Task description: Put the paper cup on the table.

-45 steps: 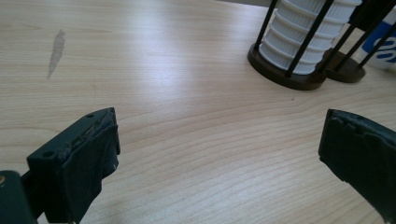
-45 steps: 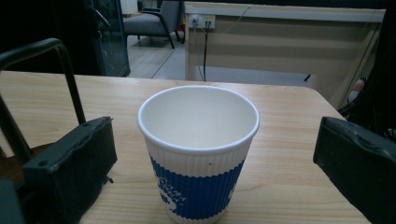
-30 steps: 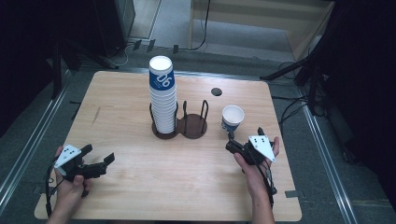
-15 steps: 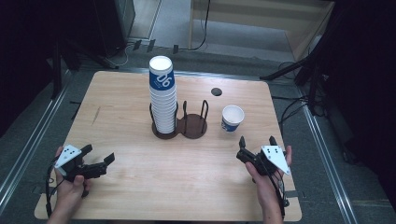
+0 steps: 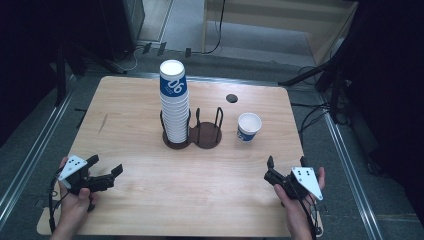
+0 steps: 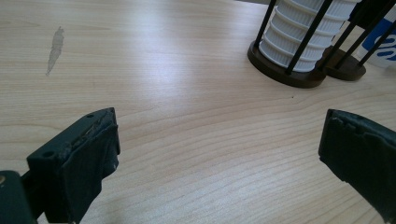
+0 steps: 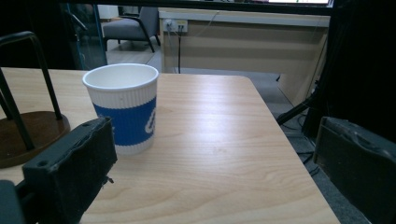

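A tall stack of blue-and-white paper cups [image 5: 174, 105] stands in the left ring of a dark two-ring cup holder [image 5: 206, 134] at the table's middle. The stack's ribbed white base [image 6: 306, 35] appears in the left gripper view. A single blue-and-white cup [image 5: 248, 126] stands upright to the right of the holder, and again close ahead in the right gripper view [image 7: 123, 107]. My left gripper [image 5: 106, 169] rests open near the front left edge. Near the front right, my right gripper [image 5: 286, 161] is open with nothing between its jaws, a short way in front of the single cup.
The wooden table [image 5: 140, 200] has a small black round hole [image 5: 231, 98] at its back right. A pale smear [image 6: 55, 44] marks the wood at the left. Cables and dark stands lie on the floor beyond the table's far and right edges.
My right gripper has drawn back from the single cup toward the front right corner, leaving the cup standing. The left gripper has stayed put.
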`<state>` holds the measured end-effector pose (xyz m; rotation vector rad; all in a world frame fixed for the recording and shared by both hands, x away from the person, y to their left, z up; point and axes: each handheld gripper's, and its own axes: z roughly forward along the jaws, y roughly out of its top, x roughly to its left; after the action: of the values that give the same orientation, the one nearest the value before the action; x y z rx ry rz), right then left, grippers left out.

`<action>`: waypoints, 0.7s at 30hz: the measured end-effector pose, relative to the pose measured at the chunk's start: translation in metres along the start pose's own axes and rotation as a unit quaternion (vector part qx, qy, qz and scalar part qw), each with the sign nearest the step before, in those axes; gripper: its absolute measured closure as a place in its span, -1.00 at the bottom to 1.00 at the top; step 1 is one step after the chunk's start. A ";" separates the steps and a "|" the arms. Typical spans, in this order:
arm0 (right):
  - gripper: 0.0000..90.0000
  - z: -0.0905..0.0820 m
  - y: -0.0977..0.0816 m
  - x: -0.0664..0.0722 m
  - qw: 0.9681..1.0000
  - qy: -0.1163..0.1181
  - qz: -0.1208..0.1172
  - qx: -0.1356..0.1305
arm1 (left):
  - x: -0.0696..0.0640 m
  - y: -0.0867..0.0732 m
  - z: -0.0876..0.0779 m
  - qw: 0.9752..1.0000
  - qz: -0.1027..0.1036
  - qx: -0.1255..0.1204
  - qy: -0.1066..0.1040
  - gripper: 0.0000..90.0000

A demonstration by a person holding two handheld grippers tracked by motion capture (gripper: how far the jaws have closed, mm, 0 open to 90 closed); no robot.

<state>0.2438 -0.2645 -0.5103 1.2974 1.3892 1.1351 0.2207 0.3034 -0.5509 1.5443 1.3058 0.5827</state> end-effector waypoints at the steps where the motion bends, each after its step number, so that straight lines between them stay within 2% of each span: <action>1: -1.00 -0.003 -0.002 -0.005 1.000 -0.004 -0.001 0.002 | 0.000 0.000 0.000 1.000 0.000 0.000 -0.001 -1.00; 12: -1.00 -0.017 -0.011 -0.027 1.000 -0.022 -0.002 0.014 | 0.000 0.000 0.000 1.000 0.000 -0.001 0.000 -1.00; 21: -1.00 -0.026 -0.026 -0.047 0.998 -0.050 -0.009 0.028 | 0.000 0.000 0.000 1.000 0.002 0.000 -0.001 -1.00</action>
<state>0.2161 -0.3136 -0.5299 1.3606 1.3652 1.0117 0.2204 0.3035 -0.5510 1.5467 1.3025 0.5834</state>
